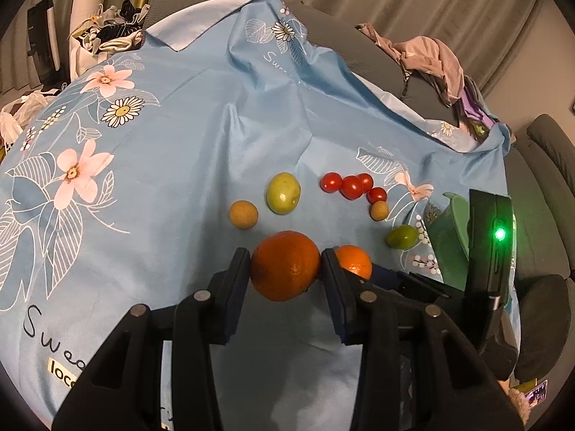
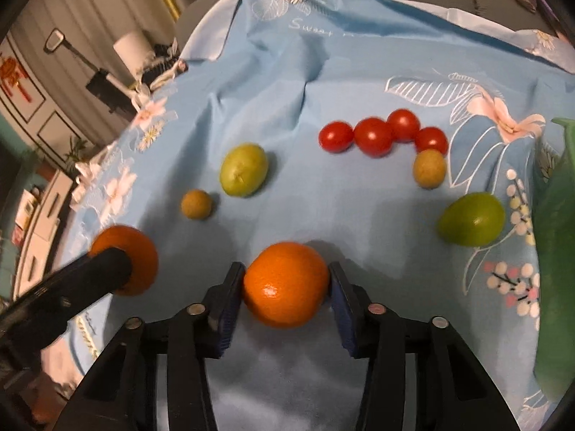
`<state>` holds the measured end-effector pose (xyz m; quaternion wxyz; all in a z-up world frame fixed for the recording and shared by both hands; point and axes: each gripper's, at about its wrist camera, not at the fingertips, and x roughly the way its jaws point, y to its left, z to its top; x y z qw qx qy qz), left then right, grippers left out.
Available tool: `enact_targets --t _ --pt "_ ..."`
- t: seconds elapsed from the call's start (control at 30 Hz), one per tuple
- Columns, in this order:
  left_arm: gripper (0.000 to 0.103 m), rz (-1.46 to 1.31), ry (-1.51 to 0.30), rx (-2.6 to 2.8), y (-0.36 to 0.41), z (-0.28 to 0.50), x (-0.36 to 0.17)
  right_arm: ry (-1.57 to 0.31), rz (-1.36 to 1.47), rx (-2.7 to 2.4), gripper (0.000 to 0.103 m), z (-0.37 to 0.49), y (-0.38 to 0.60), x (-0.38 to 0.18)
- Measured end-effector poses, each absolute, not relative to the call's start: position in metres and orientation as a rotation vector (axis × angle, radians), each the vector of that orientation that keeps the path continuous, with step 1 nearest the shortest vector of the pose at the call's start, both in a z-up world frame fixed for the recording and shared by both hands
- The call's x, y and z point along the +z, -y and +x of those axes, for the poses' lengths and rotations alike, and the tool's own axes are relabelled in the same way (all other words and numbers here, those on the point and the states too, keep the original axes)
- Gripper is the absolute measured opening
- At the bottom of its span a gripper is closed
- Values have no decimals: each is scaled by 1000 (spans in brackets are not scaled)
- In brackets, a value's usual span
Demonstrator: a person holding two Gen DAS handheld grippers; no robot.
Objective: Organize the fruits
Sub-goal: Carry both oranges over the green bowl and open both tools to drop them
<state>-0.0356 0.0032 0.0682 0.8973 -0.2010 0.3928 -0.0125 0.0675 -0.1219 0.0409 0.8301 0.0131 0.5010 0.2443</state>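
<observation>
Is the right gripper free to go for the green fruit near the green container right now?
Probably not yet: the right gripper is closed on an orange. Otherwise the cloth between it and the green fruit looks clear.

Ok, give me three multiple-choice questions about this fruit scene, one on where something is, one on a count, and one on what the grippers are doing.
1. Where does the row of cherry tomatoes lie?
A. In the green bowl
B. On the blue floral cloth
C. Between the left gripper's fingers

2. How many cherry tomatoes are there?
A. Two
B. Four
C. Six

3. What is the state of the two grippers?
A. Each closed on an orange
B. Both open and empty
C. Only the right one holds fruit

Answers:
1 B: they sit on the blue floral cloth, beyond the oranges.
2 B: four red ones touch in a row.
3 A: the left gripper clamps the left orange, the right gripper the right orange.
</observation>
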Motion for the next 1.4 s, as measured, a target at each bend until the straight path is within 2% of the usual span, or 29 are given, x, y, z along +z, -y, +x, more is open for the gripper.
enact_targets --t 0.17,0.43,0.67,1.13,1.4 --pt "41 -400 -797 -42 4 -38 74 -1025 64 516 46 59 137 58" --pt "40 -341 -727 -100 34 -43 100 -864 145 488 46 41 187 113" --pt "40 -239 -707 -188 96 -23 123 -769 217 370 46 41 246 141" --pt "41 -121 -770 -392 215 24 113 -770 397 170 47 51 344 132" --pt "41 -95 -827 -443 247 45 95 -814 462 86 47 57 373 118"
